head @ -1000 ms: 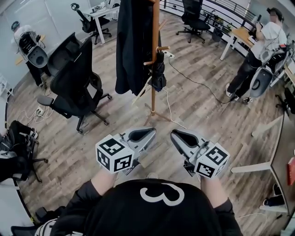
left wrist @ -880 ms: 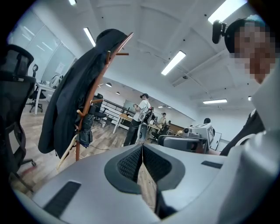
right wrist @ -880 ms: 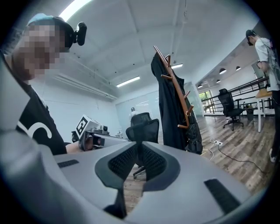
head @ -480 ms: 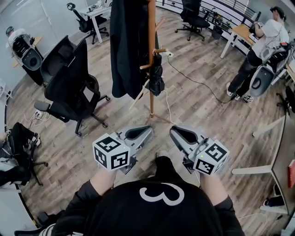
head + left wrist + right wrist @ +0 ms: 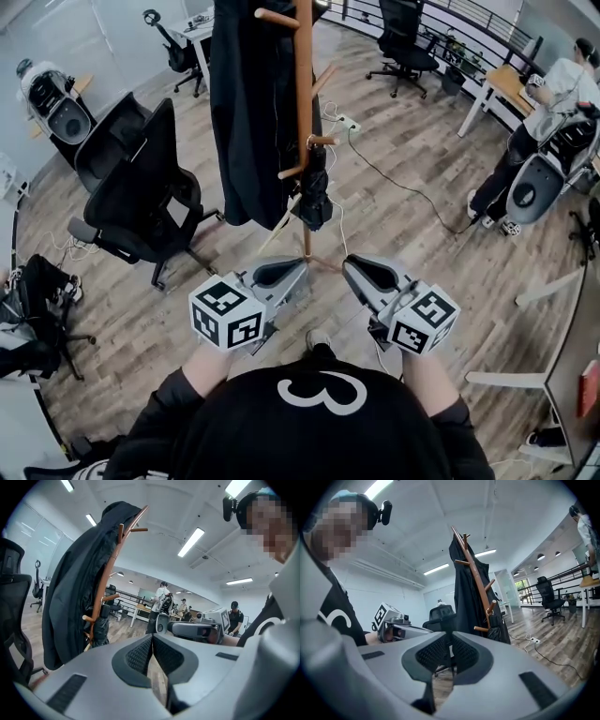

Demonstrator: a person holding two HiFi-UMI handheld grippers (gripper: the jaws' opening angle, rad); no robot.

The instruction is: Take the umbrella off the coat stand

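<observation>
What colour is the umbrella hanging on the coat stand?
Black umbrella; the head view shows it best.

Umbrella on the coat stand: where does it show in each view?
Head view: umbrella just above centre, hanging from a low peg, right of the black coat.
Left gripper view: left of centre, beside the pole.
Right gripper view: right of centre, beside the pole.
Shared landmark: the stand's wooden pole.
</observation>
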